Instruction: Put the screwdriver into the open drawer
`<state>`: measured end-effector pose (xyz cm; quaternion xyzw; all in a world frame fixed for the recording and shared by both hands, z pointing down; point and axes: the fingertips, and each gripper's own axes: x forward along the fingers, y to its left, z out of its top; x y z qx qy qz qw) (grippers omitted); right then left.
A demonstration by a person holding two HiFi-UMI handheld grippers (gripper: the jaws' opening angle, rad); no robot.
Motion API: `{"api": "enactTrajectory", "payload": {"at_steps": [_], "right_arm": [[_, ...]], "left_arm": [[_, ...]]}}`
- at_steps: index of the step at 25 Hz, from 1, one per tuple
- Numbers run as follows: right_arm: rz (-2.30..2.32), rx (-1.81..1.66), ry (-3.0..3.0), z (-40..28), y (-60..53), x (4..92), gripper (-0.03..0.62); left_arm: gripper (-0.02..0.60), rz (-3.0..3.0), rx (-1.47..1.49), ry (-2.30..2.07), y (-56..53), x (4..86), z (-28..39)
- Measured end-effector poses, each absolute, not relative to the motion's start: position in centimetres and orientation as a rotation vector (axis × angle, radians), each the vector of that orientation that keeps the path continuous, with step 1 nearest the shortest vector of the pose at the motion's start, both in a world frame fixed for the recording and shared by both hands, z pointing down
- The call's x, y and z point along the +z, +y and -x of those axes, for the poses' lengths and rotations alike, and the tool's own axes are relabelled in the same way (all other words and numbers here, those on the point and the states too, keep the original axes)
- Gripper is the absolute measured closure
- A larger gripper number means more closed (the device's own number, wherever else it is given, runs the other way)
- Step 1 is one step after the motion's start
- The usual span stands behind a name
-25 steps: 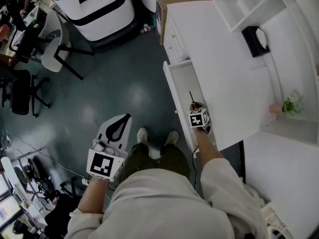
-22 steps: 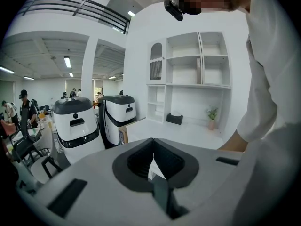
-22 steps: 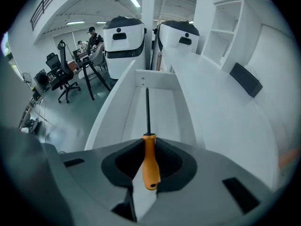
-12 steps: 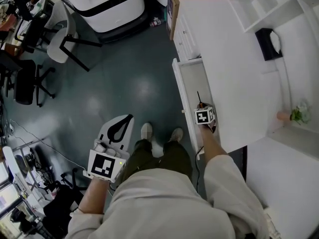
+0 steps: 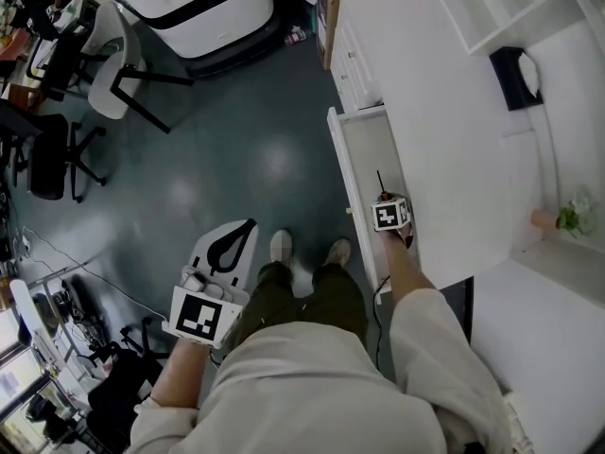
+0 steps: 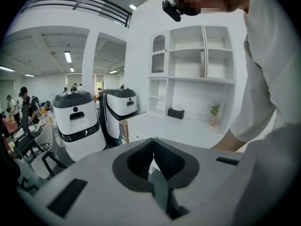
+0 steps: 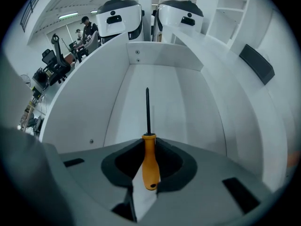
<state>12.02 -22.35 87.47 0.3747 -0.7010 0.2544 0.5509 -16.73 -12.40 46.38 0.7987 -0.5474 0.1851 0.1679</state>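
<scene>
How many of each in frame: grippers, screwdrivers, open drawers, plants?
Grippers: 2, the left gripper and the right gripper
Screwdriver: 1
Open drawer: 1
Plant: 1
Total: 5

The orange-handled screwdriver (image 7: 150, 161) is sitting clamped between the jaws of the right tool (image 7: 150, 147), its shaft pointing along the long white open drawer (image 5: 364, 154) beneath it. The drawer is sticking out from the left side of the white table (image 5: 435, 121). The left tool (image 5: 234, 237), jaws together, is hanging over the grey-green floor (image 5: 246, 159), well left of the drawer. A black box (image 5: 515, 76) is resting on the table's far right.
</scene>
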Motion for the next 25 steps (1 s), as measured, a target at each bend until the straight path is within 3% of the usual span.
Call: {"api": "enactTrajectory", "payload": {"at_steps": [25], "right_arm": [[-0.907, 0.644, -1.646, -12.5, -22.2, 88.8, 0.499]], "left_arm": [[0.577, -2.257, 0.557, -1.539, -11.8, 47.4, 16.2]]}}
